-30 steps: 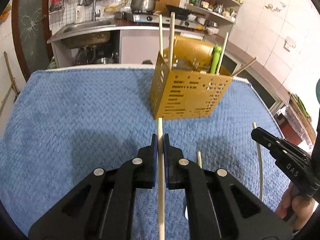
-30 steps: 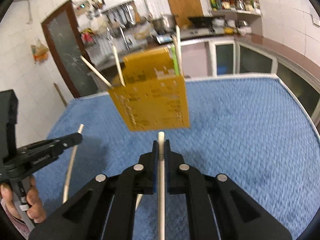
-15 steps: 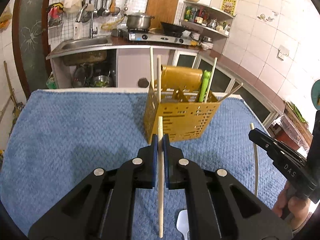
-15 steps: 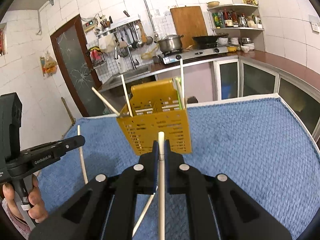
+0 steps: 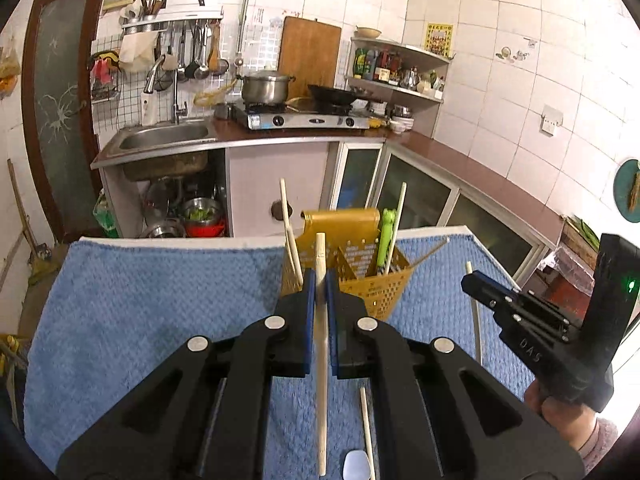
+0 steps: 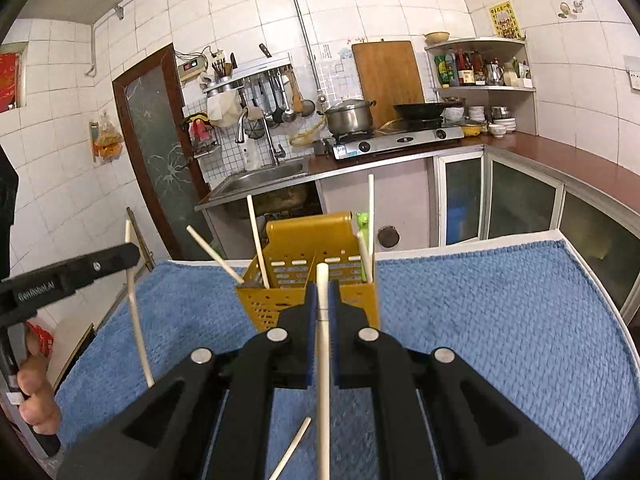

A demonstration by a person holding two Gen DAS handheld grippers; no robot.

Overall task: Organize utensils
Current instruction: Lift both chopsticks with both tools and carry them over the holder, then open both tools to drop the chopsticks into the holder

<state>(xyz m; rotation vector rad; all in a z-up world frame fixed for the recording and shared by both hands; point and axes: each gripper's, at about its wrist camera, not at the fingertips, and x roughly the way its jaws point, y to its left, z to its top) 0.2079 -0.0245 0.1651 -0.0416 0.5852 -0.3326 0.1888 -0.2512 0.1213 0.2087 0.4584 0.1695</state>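
A yellow perforated utensil holder [image 5: 360,276] [image 6: 308,248] stands on the blue towel [image 5: 160,300] and holds several pale chopsticks and a green utensil [image 5: 386,236]. My left gripper [image 5: 319,280] is shut on a pale chopstick [image 5: 321,360], held upright above the towel just in front of the holder. My right gripper [image 6: 323,292] is shut on a white chopstick [image 6: 323,380], also raised in front of the holder. The right gripper shows in the left wrist view [image 5: 470,280], the left gripper in the right wrist view [image 6: 132,254].
Another chopstick [image 5: 366,424] and a spoon [image 5: 354,464] lie on the towel below the left gripper; a chopstick [image 6: 292,448] lies below the right one. Behind the table's far edge are a sink [image 5: 164,136], stove [image 5: 300,120] and cabinets.
Both grippers have risen and tilted up with their chopsticks. The holder now sits lower and smaller in both views, and more of the kitchen wall shows.
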